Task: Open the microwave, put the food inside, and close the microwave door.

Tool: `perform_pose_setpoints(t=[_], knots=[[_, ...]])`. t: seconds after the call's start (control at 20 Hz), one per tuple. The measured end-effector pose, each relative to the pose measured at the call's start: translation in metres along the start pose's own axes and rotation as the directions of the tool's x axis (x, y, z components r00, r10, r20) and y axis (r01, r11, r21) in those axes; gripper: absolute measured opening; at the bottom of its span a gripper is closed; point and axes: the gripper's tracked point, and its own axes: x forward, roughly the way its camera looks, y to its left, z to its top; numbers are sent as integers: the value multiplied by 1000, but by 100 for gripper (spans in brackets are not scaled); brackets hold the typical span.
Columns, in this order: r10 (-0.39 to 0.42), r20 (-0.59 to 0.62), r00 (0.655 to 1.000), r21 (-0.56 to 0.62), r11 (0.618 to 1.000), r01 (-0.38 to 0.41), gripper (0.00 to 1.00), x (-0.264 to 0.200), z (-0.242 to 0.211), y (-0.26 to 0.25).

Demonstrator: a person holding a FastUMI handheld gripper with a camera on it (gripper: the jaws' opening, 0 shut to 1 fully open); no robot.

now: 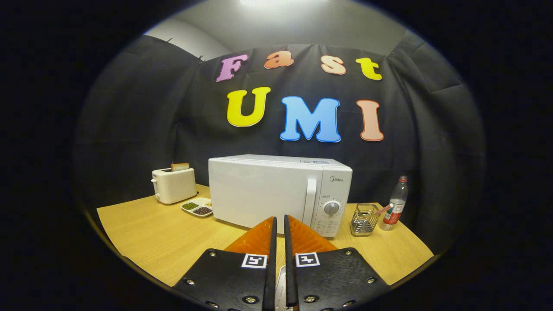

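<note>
A white microwave [276, 192] stands on the wooden table [151, 235] beyond my fingers, with its door closed. Its vertical handle [310, 201] and round dial [332, 208] are on its right side. A small white divided dish of food [198, 207], holding green and dark bits, lies to the left of the microwave, near its front corner. My gripper [280, 218] is raised above the table in front of the microwave. Its two fingers stand together with only a thin slit between them and nothing held.
A white toaster [173, 185] with a slice of bread in it stands at the far left of the table. To the right of the microwave sit a wire basket [364, 219] and a plastic bottle [395, 204]. Bare tabletop lies on both sides of my fingers.
</note>
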Motion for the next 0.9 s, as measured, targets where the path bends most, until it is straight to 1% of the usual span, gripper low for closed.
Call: perform_pose_setpoints(t=[0.2,0.35,0.45,0.6,0.85,0.9], knots=[[24,50,998,-14,1000,-24,10,-55,18,5],[17,70,997,-40,999,-14,9,-83,25,-1],[20,75,997,-42,999,-17,9,-95,27,-2],[67,61,996,-58,996,-64,10,-109,28,6],[71,79,994,-50,997,-67,10,-130,41,-4],[70,78,994,-40,997,-67,12,-135,43,-5]])
